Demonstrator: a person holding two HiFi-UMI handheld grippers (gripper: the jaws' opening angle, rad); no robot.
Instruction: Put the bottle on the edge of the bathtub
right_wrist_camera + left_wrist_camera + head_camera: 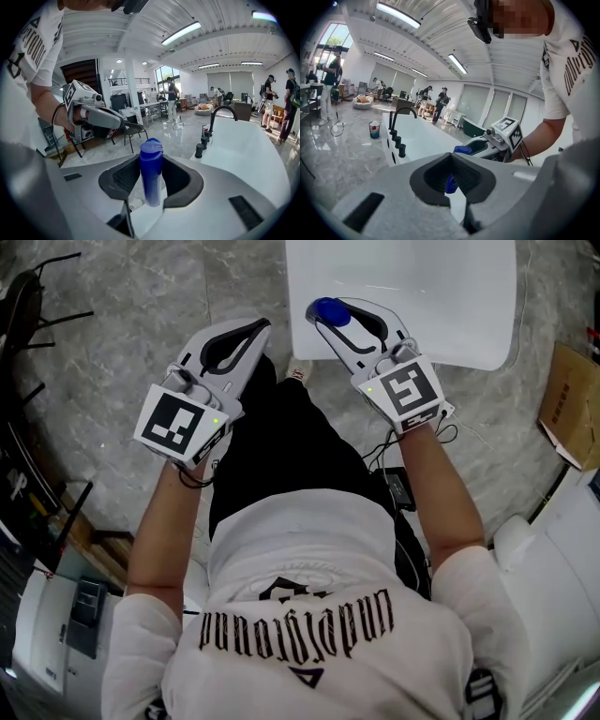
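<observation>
A blue bottle with a flip cap stands upright between the pads of my right gripper, which is shut on it. In the head view it hangs over the near left corner of the white bathtub. The left gripper view shows the bottle's cap beside the tub's rim. My left gripper is over the floor to the left of the tub. Its jaw tips meet and it holds nothing.
A black faucet and several black knobs stand on the tub's rim. A cup sits on the marble floor beyond. A cardboard box lies at the right and black metal frames at the left. People stand far off.
</observation>
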